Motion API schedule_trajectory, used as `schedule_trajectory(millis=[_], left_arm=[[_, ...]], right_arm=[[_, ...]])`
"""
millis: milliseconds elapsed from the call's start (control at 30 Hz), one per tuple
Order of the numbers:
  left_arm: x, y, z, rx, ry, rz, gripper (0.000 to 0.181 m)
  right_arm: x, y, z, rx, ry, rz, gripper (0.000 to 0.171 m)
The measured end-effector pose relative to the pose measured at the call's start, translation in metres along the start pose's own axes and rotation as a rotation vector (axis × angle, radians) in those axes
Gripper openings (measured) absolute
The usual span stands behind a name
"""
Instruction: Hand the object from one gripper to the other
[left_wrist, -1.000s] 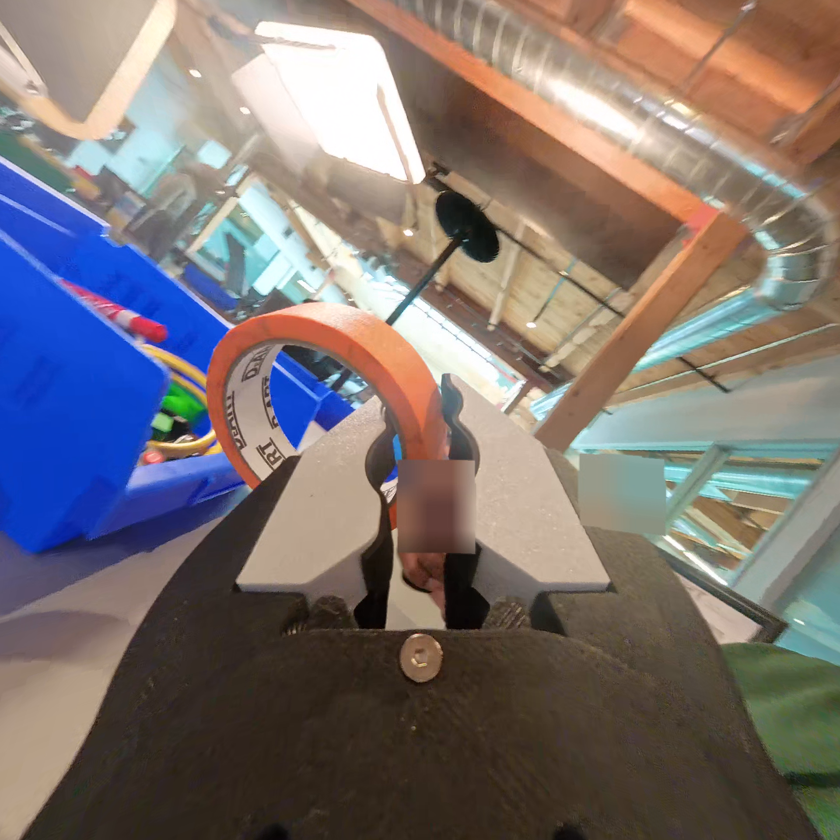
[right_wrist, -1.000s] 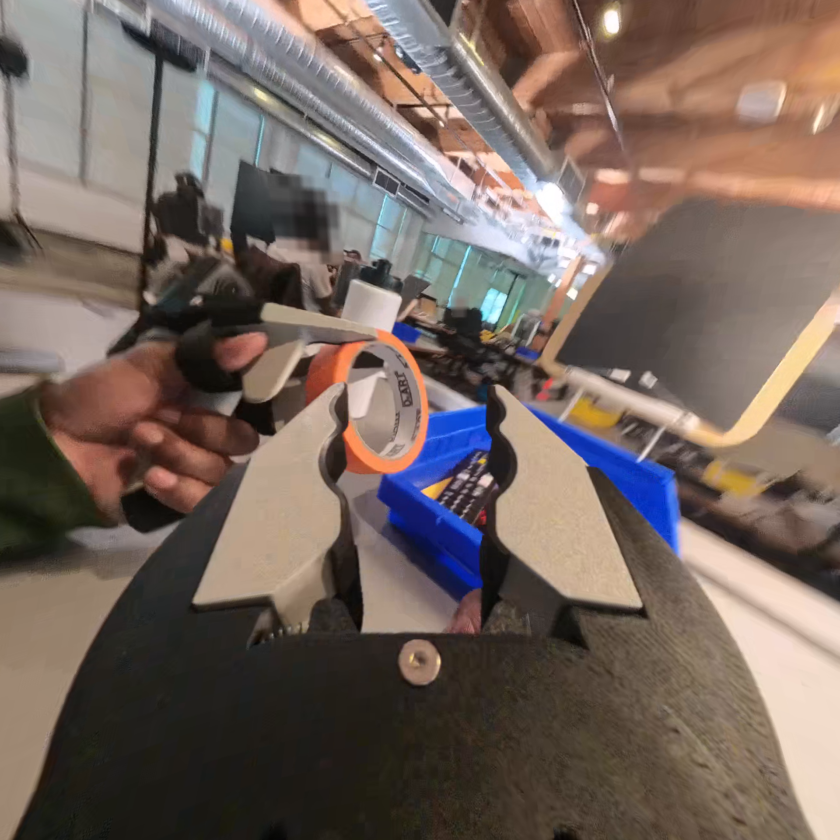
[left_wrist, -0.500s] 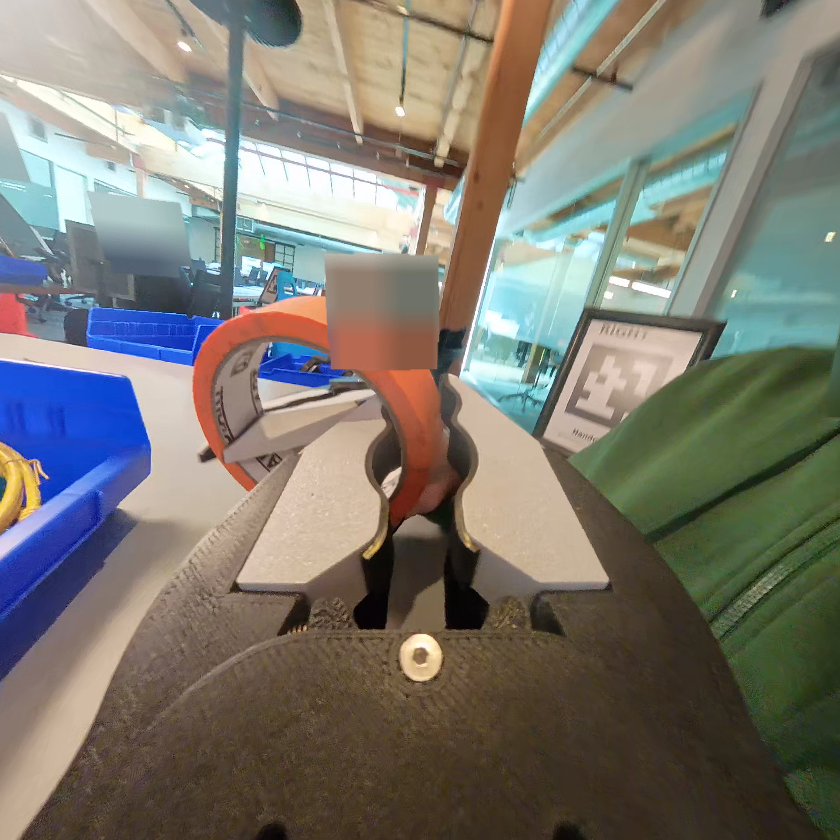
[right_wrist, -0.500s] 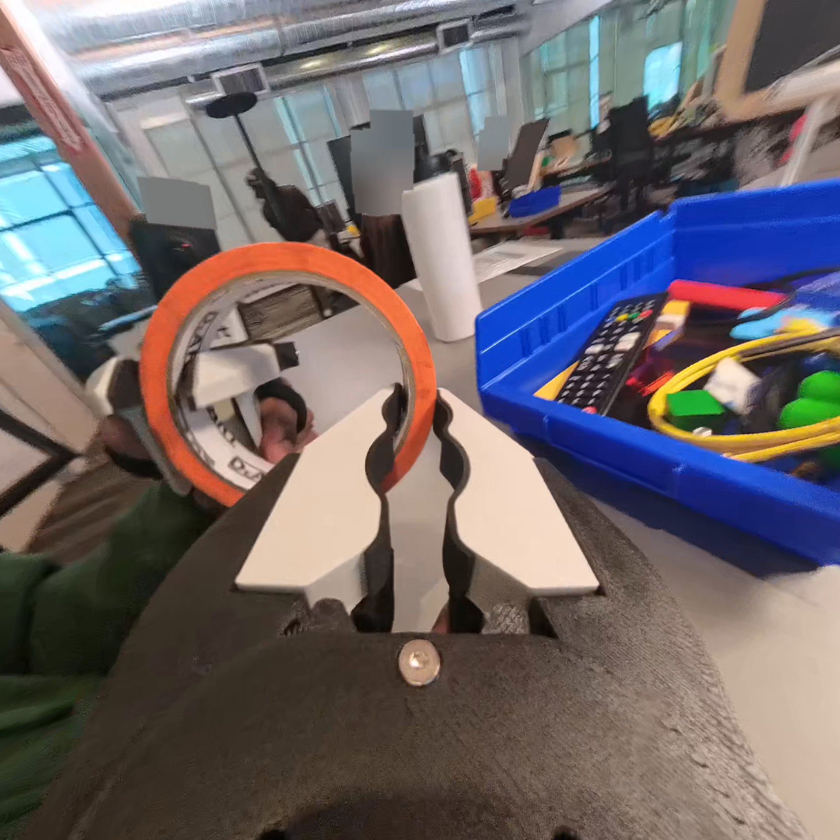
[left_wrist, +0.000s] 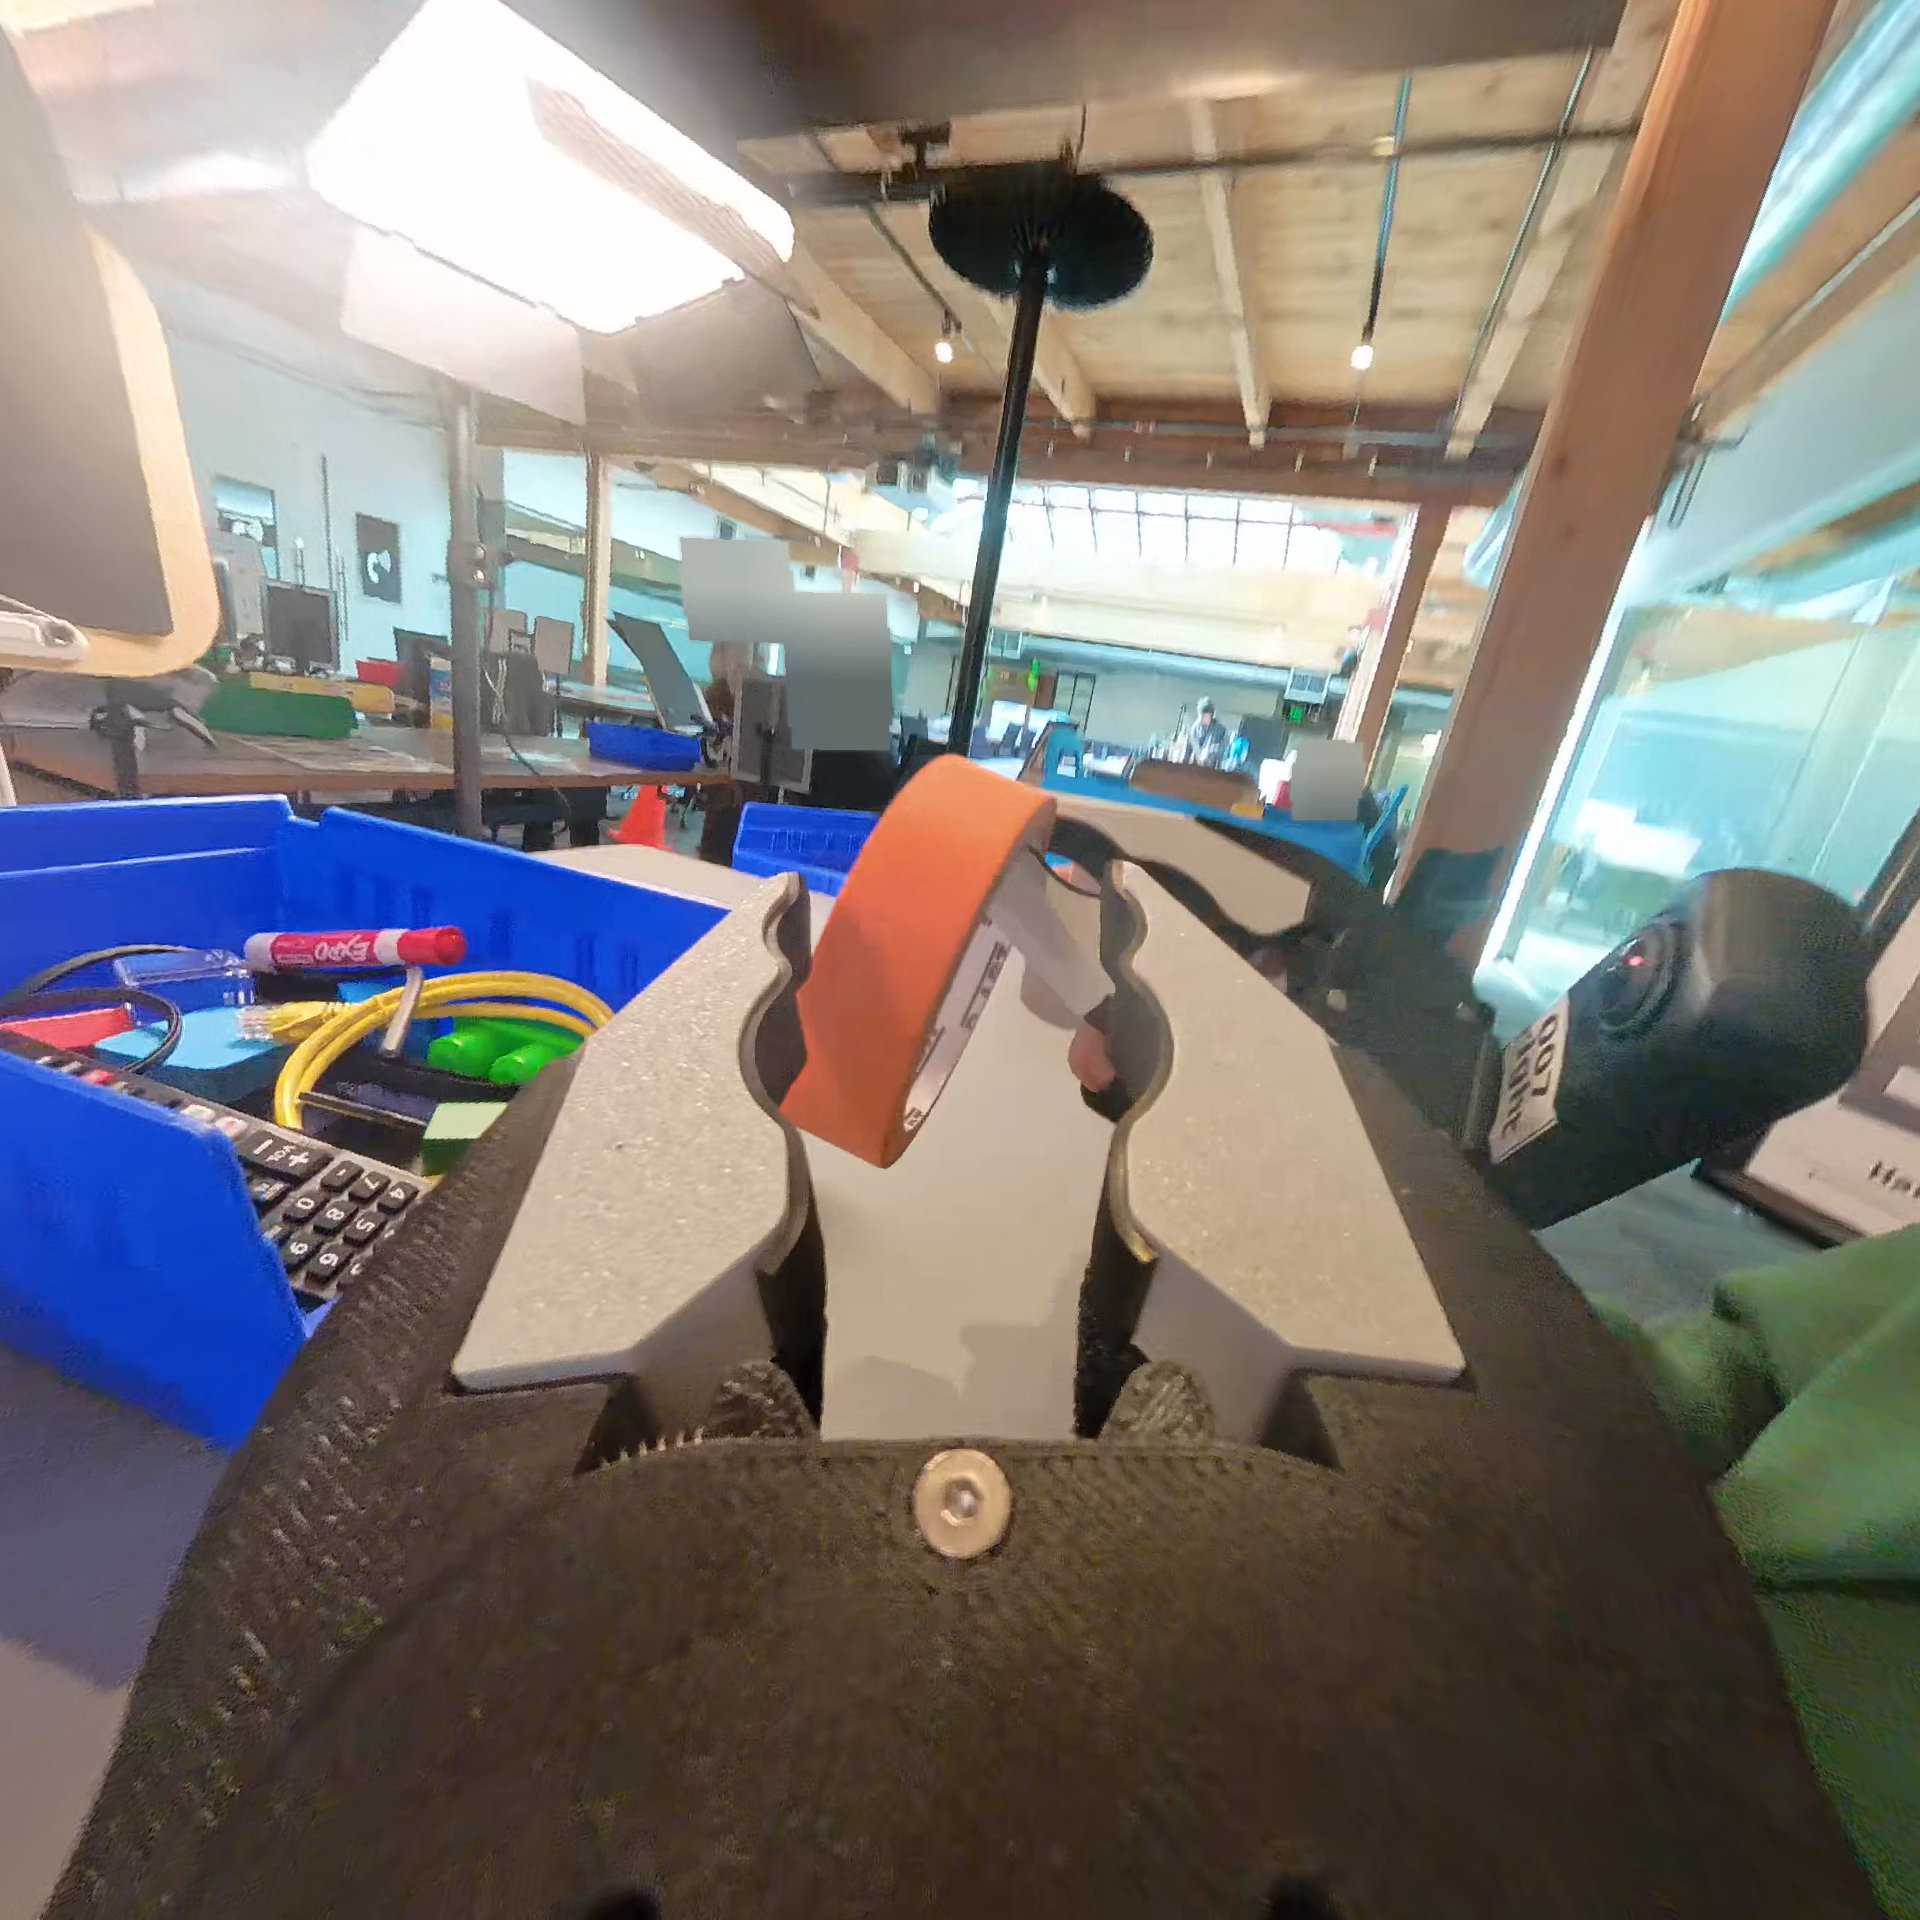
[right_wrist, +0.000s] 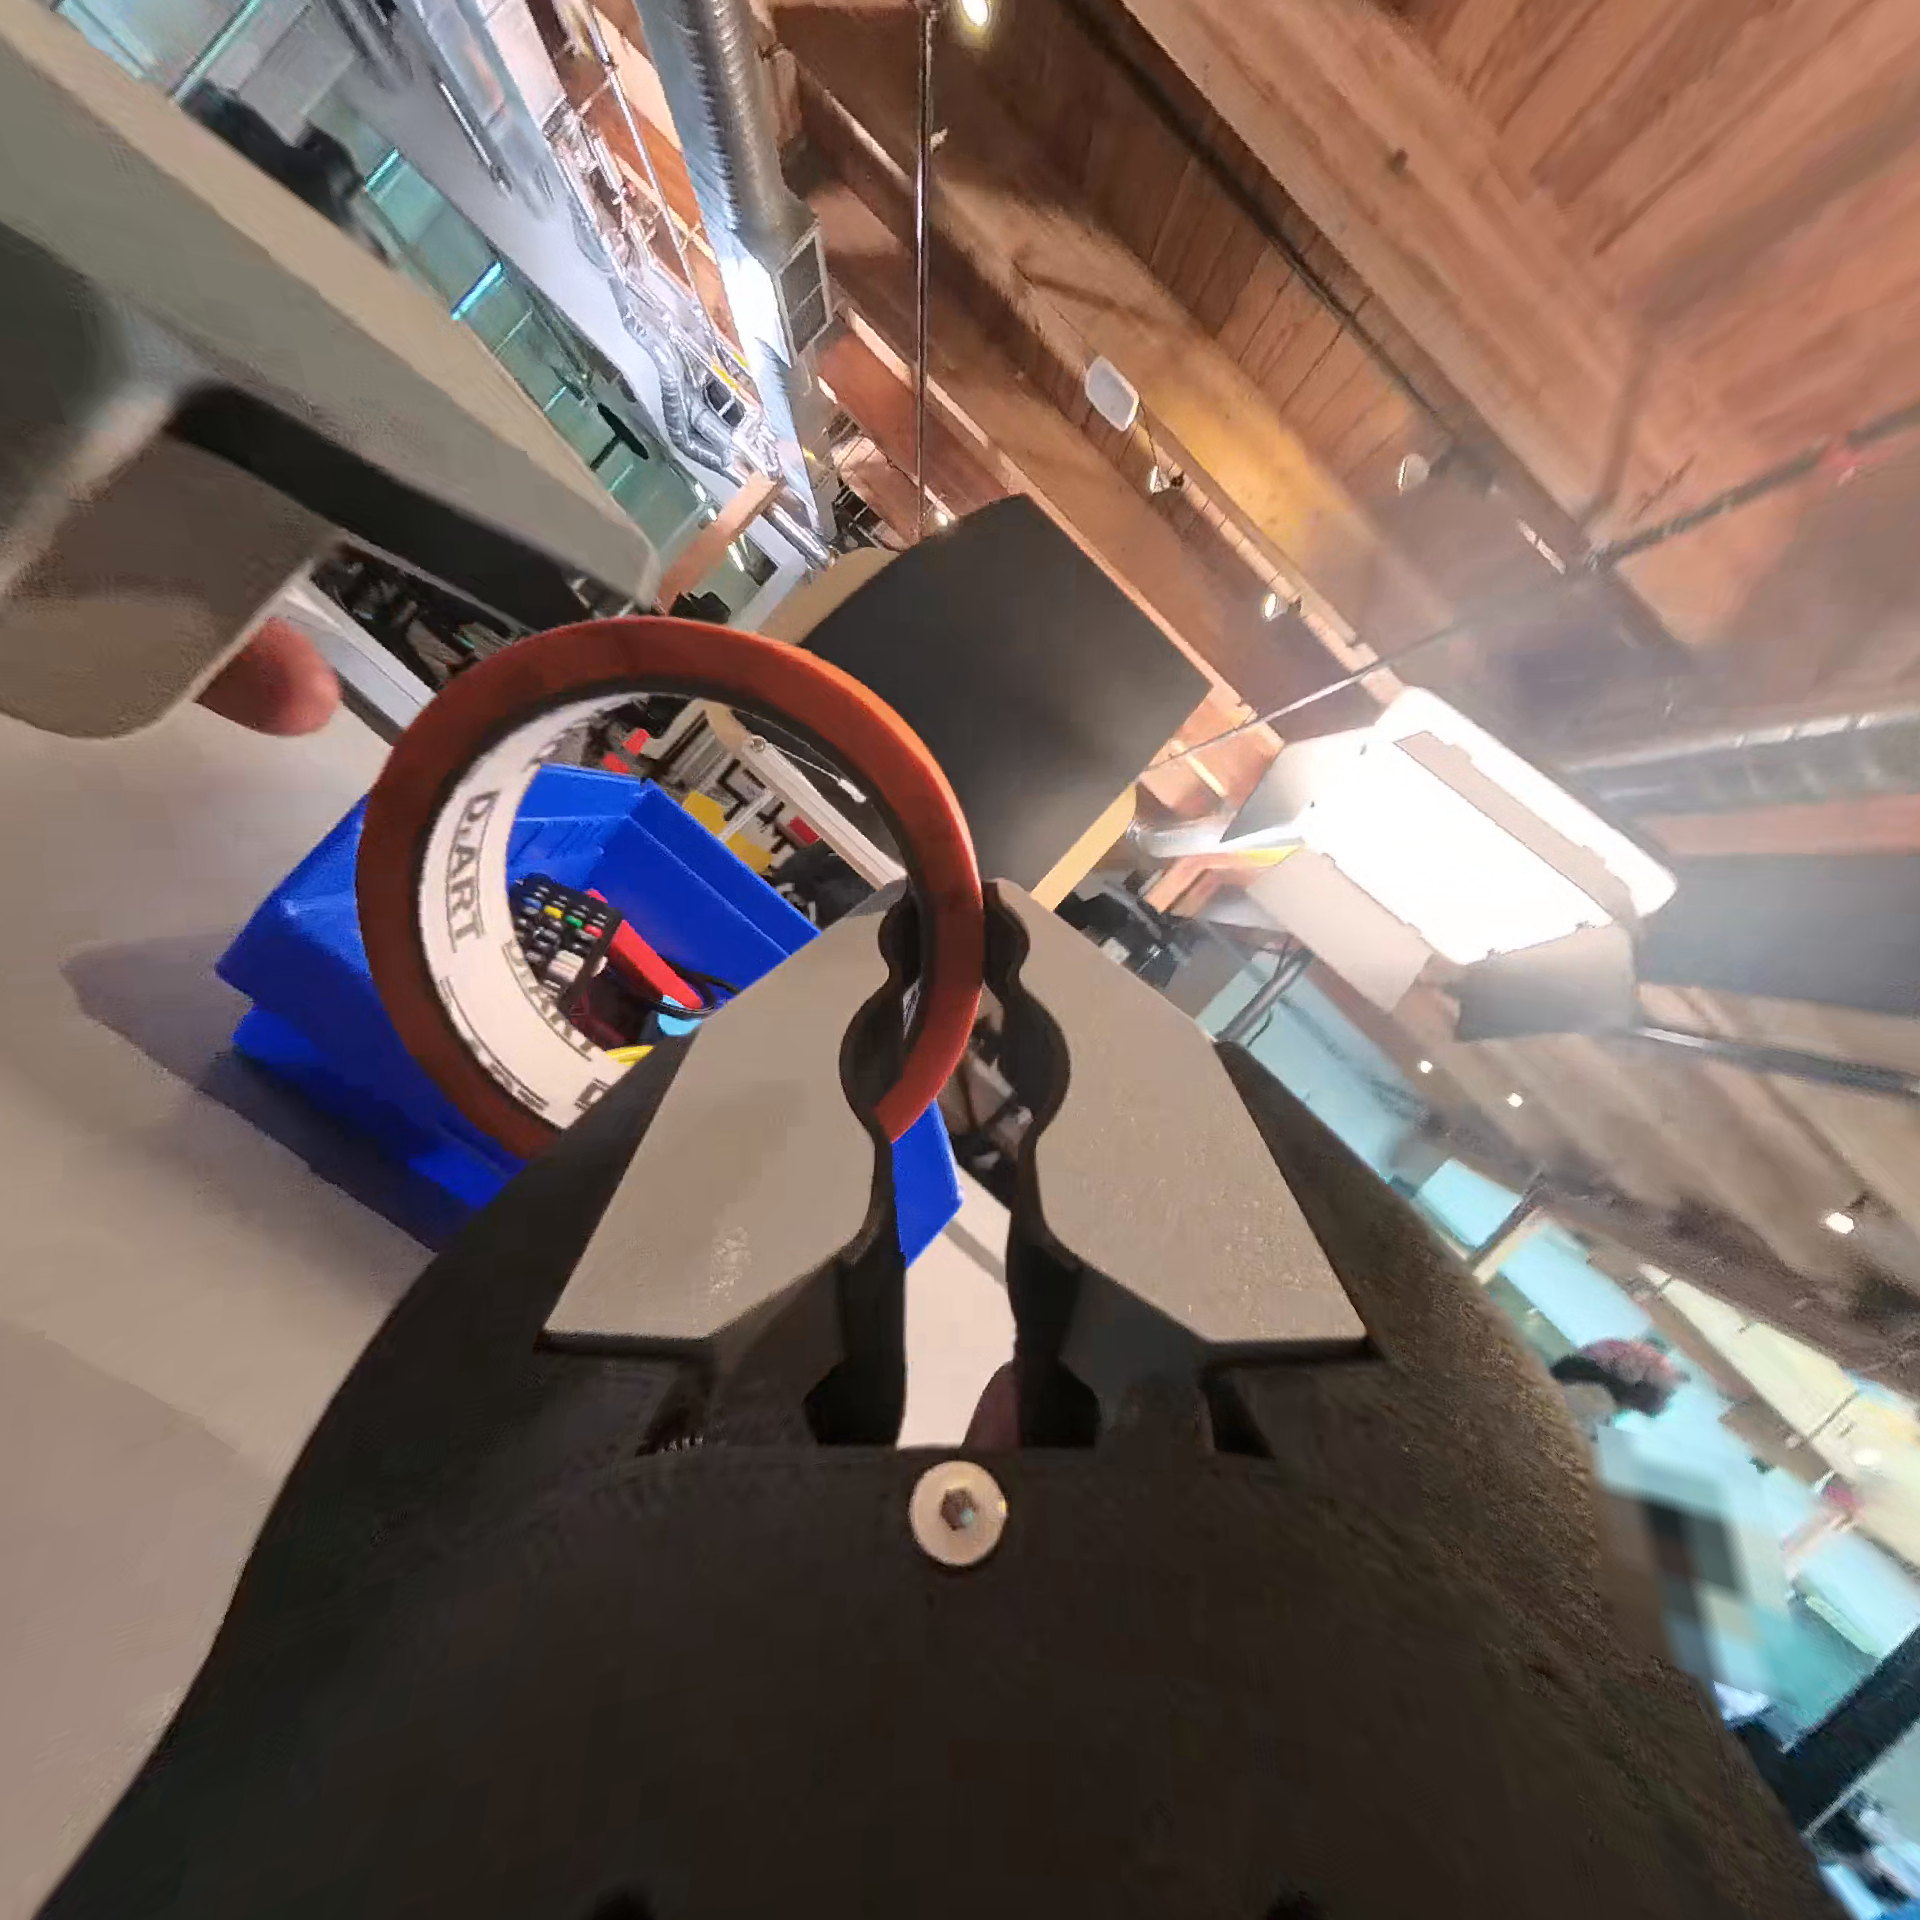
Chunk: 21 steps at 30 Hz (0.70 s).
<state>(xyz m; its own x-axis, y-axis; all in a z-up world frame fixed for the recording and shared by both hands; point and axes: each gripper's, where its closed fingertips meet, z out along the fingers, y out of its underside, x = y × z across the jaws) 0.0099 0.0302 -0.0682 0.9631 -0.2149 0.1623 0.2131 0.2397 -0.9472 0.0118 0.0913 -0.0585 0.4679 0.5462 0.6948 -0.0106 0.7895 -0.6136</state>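
Half a second back, both grippers pinched the orange tape roll; now the left gripper (left_wrist: 951, 935) has let go, its jaws spread wide with the orange masking tape roll (left_wrist: 914, 966) tilted in the gap between them, near the left finger though contact cannot be confirmed. The right gripper (right_wrist: 951, 935) is clenched on the roll (right_wrist: 665, 883), its two fingers biting the ring's wall on the right-hand side, one inside the core and one outside. That pinch through the wall holds the hoop without needing a span as wide as the whole roll, and it left the opposite arc free for the other tool.

In the left wrist view the right gripper's finger (left_wrist: 1049, 945) reaches in through the core from the far side, with the black camera body (left_wrist: 1704, 1039) of that tool behind it. The roll hangs in the air above the grey table (left_wrist: 956, 1247), off the near right corner of the blue bin (left_wrist: 135, 1226), which holds a calculator (left_wrist: 312, 1195), yellow cable (left_wrist: 436, 1008) and a red marker (left_wrist: 353, 948).

By my reading the handover is essentially made: only the right tool carries the tape. What seems left is for the left gripper to back away without brushing the tilted ring, which could twist it in a one-sided pinch.
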Motion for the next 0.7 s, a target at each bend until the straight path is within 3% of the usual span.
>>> schedule_trajectory(millis=[133,300,500,700], left_arm=[[-0.004,0.012,0.002,-0.064,-0.041,0.069,0.038],[-0.007,0.011,0.001,-0.077,-0.052,0.064,0.034],[-0.040,-0.005,-0.014,0.022,-0.189,-0.072,0.030],[-0.062,-0.027,-0.037,0.243,-0.156,-0.370,0.030]], right_arm=[[-0.004,-0.011,-0.004,0.069,-0.027,0.010,0.012],[-0.006,-0.012,-0.004,0.086,-0.076,0.104,0.017],[-0.019,-0.028,-0.010,0.177,-0.182,0.154,0.043],[-0.047,-0.035,-0.016,0.197,-0.389,0.245,0.092]])
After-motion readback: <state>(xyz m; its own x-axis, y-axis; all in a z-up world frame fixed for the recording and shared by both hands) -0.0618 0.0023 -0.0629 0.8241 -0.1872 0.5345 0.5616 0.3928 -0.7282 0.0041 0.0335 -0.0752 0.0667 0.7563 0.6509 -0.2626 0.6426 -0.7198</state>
